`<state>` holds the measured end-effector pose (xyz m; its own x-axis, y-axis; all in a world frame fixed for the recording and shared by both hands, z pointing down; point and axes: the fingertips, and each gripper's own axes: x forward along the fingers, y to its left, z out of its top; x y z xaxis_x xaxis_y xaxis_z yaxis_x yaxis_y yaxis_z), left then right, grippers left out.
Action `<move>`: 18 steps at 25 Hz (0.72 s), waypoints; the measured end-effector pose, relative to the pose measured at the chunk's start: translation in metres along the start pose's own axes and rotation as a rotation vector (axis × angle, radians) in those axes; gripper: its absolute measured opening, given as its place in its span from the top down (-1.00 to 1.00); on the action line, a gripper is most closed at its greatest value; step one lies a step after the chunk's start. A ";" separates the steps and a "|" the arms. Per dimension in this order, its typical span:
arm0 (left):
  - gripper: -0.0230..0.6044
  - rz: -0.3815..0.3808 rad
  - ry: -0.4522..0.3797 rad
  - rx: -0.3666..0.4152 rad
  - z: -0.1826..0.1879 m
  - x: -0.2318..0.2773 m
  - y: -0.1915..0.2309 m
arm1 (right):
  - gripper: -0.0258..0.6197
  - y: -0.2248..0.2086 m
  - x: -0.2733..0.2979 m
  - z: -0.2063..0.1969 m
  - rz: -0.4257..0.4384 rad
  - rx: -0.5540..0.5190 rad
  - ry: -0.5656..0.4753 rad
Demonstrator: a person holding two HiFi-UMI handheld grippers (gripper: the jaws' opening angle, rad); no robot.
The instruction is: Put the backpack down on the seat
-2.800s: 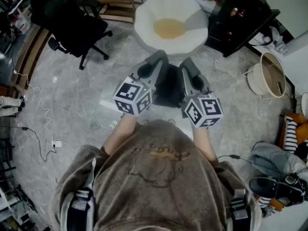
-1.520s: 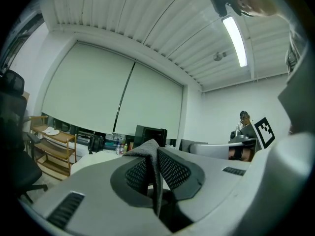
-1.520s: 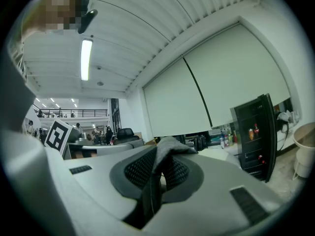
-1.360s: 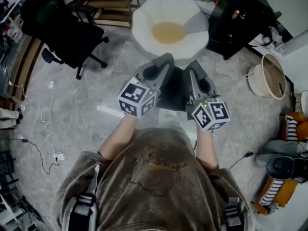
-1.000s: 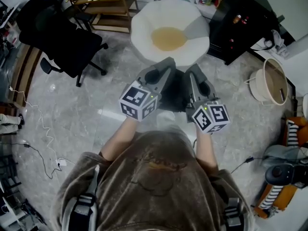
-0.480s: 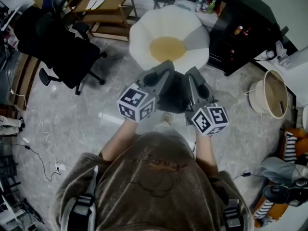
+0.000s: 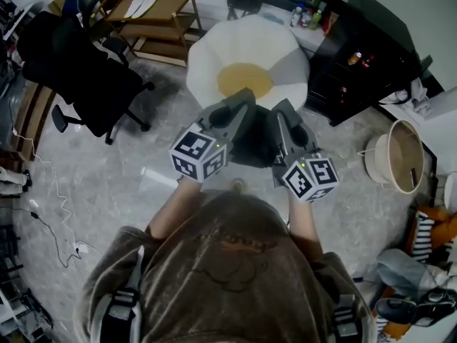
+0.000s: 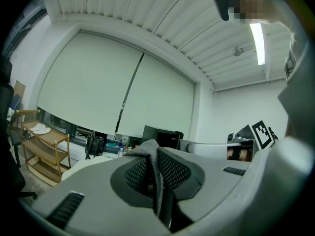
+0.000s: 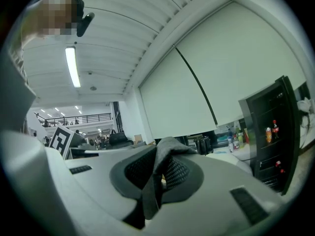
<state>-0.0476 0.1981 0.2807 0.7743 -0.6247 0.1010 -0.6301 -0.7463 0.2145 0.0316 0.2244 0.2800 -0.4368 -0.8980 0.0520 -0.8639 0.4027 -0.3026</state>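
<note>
2 gripper views show left gripper [image 8: 156,156] and right gripper [image 9: 158,156] pinching backpack fabric [image 9: 150,197]; only head view shows seat [image 7: 214,56].

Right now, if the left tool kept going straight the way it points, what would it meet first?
Probably the white round armchair with a yellow seat cushion, ahead of the left tool; height is unclear, so it might pass above.

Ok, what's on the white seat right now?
Only a yellow cushion shows on the white seat. Its front edge is hidden behind the backpack, gripped by the left claw and right claw.
</note>
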 end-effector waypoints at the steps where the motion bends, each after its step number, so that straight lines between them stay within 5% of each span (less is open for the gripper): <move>1: 0.84 0.006 -0.004 -0.003 0.002 0.005 0.003 | 0.83 -0.004 0.003 0.001 0.007 0.001 0.002; 18: 0.83 0.022 -0.018 -0.021 0.015 0.070 0.052 | 0.83 -0.054 0.068 0.016 0.026 0.010 0.024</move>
<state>-0.0270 0.1113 0.2840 0.7593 -0.6447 0.0888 -0.6451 -0.7278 0.2327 0.0524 0.1385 0.2851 -0.4653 -0.8827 0.0663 -0.8495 0.4243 -0.3136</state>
